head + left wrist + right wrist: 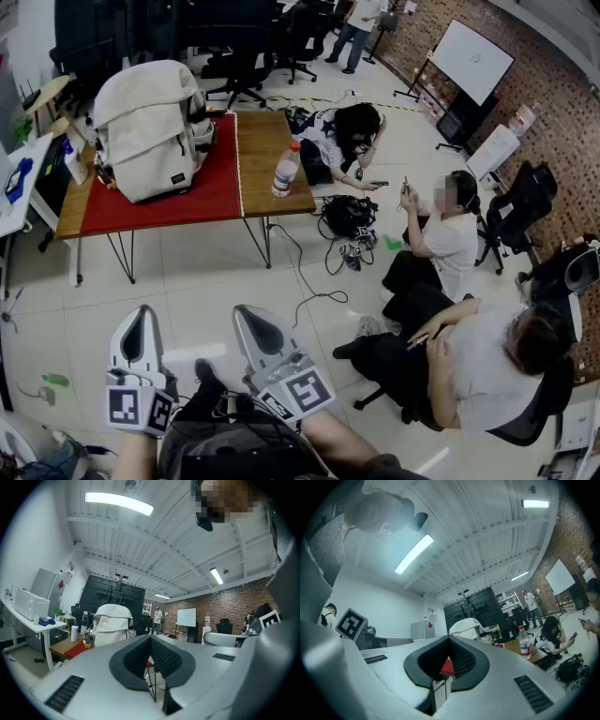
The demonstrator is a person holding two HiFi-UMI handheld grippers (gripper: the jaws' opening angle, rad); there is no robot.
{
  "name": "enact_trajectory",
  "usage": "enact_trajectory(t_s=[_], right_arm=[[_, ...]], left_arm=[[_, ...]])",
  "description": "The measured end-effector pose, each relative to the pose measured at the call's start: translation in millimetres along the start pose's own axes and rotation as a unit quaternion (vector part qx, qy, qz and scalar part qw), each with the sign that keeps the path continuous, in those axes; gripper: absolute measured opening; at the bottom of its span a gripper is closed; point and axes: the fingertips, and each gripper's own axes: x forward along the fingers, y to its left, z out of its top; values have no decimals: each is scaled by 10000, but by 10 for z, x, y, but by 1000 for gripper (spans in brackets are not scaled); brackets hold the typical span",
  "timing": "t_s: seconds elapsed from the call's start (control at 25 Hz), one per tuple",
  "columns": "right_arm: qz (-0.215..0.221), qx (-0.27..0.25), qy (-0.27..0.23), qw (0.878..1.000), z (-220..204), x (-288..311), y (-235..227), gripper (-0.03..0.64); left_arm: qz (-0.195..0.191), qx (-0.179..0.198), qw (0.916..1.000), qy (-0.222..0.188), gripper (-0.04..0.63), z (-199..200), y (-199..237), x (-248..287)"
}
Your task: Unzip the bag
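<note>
**A:** Nearest items?

**B:** Left gripper (141, 321), low in the head view. Its fingers are together with nothing between them. Right gripper (247, 317) is just beside it, fingers likewise pressed together and empty.

**A:** The task's thing?

**B:** Bag (150, 127): one backpack, cream-white, standing upright. It has a rounded top flap, a front pocket and dark trim on one side. It stands on a red mat (208, 197) at the left end of the wooden surface (264, 141), far from both grippers. Whether its zips are open or closed is too small to tell.

**A:** Labels, writing?

**B:** There is a small dark label (178, 178) low on the front pocket, its print unreadable. Plastic bottle (285, 172): red cap and pale label, also unreadable. It stands on bare wood to the right of the bag, apart from it.

**A:** Farther?

**B:** Whiteboard (472, 58) at the far right, by a brick wall. No legible marks on it.
</note>
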Motion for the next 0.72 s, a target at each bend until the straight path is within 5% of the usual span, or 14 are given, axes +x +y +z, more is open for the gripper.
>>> enact_trajectory(t_s=[0.28,0.72], right_arm=[[-180,-190,93,9996,-300,690,-324,-2],[-214,-414,89,9989,-494,2663,-991,-2]], left_arm=[[-240,-73,9996,-119,29,-116,455,749],[-195,-193,9995,-143,29,16,1698,2443]])
